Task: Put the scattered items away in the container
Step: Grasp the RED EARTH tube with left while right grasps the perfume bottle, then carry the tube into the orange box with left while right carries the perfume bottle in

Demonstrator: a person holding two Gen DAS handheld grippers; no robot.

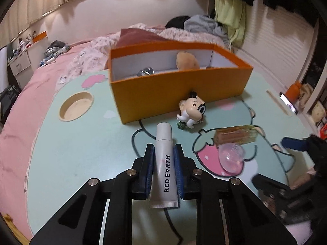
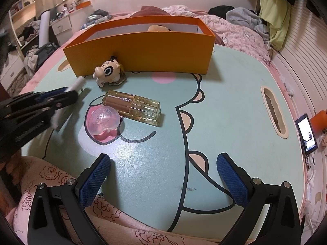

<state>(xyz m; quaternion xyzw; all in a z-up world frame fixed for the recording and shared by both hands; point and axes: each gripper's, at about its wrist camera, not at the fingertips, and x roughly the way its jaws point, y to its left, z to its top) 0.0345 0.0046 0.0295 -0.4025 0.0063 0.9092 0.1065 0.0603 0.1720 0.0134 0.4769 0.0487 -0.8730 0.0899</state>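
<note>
The left tool [image 1: 163,153] is clamped on a white tube [image 1: 164,163] lying on the bench [image 1: 81,153]. Right of it lie a figurine [image 1: 191,110], a pink case [image 1: 232,157] and a bottle [image 1: 235,135], before the orange box [image 1: 179,94]. The right tool [image 2: 163,173] gapes wide, empty.

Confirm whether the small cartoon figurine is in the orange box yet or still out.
Out. The cartoon figurine lies on the table against the outside front wall of the orange box.
</note>
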